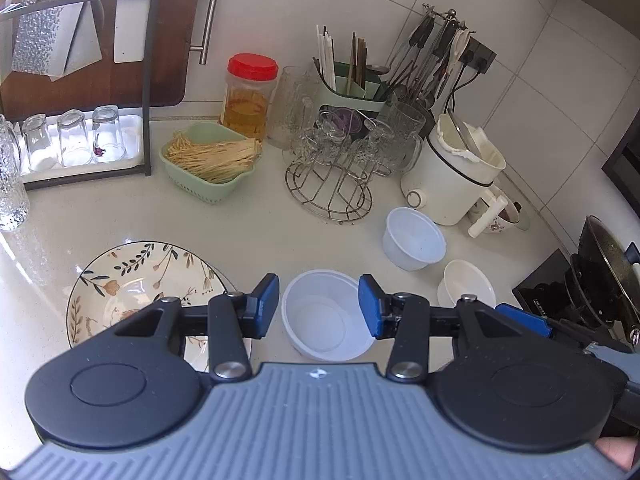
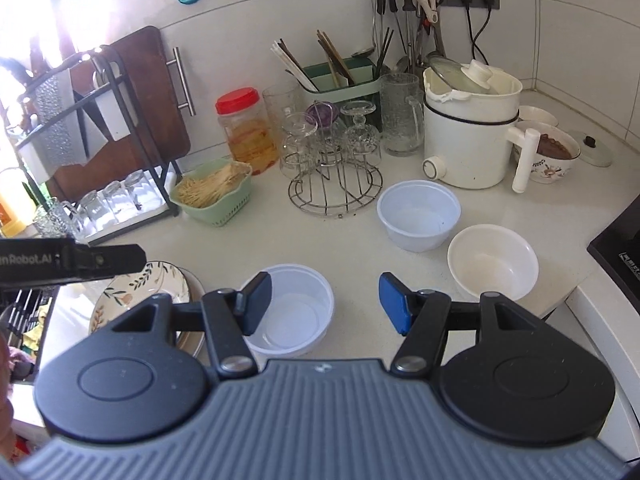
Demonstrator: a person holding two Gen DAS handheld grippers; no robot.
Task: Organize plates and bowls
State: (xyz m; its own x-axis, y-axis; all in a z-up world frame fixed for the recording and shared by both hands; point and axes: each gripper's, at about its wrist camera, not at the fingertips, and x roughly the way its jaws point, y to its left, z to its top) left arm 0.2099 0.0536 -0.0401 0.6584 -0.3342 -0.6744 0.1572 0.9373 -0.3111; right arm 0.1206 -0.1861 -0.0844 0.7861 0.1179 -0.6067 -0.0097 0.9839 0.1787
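The left gripper (image 1: 319, 306) hangs over the counter (image 1: 260, 232) with its blue pads (image 1: 266, 304) parted and nothing pinched; a clear plastic bowl (image 1: 326, 320) sits on the counter below the gap, and neither pad presses on its rim. At nine o'clock from that bowl lies a flowered plate (image 1: 132, 280), partly hidden under the gripper's left finger. At one o'clock stands a second clear plastic bowl (image 1: 414, 238), and at three o'clock, just past the right pad, a white bowl (image 1: 466, 284). The right gripper (image 2: 325, 304) is also spread, somewhat wider, with nothing between its pads (image 2: 394, 300); in its view the near clear bowl lies at the left pad, partly behind it, while bare counter fills the rest of the gap. The white bowl is at two o'clock from those jaws, the far clear bowl at one o'clock, touching or just beside the white one. At nine o'clock the flowered plate lies under the dark body of the left gripper. Farther back, from ten to two o'clock, stand a green basket of sticks (image 2: 214, 194), a red-lidded jar (image 2: 246, 130), a wire rack of upturned glasses (image 2: 334, 160), a green chopstick holder (image 2: 340, 76) and a white electric pot (image 2: 470, 128). At the far right edge of the left view sits a dark pan (image 1: 608, 272).
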